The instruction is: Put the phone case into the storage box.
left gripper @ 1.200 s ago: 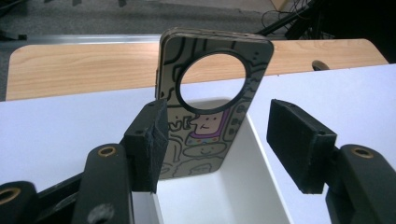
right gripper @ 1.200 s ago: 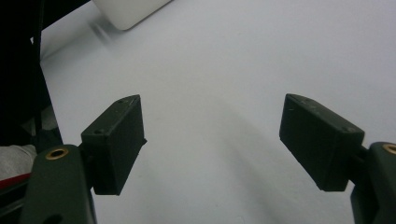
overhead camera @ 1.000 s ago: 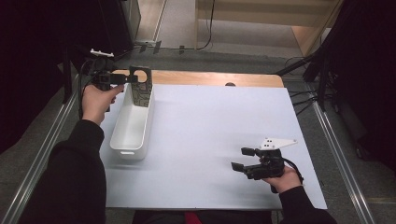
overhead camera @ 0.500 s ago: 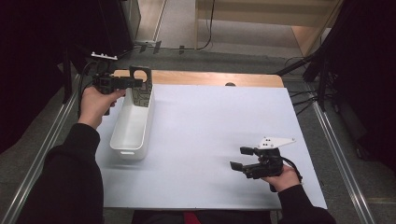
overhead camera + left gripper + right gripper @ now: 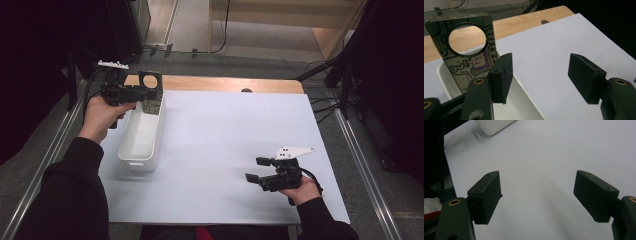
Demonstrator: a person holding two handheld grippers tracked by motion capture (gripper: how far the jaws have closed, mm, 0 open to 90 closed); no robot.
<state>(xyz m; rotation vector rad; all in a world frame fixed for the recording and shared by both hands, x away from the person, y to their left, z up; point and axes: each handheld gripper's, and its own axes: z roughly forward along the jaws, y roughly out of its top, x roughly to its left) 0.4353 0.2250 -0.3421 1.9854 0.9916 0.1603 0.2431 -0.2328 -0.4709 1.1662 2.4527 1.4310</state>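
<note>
White table, cartoon-printed phone case upright in white bin, left gripper and right gripper jaws spread, empty

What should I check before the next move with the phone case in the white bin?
1. Phone case stands upright at the far end of the white bin: ok.
2. Left gripper open, nothing between its fingers: ok.
3. Left gripper clear of the case, which sits beside one finger and not in the gap: ok.
4. Right gripper open and empty above the white sheet: ok.
5. Whether the case leans firmly on the bin wall: cannot tell.
</note>
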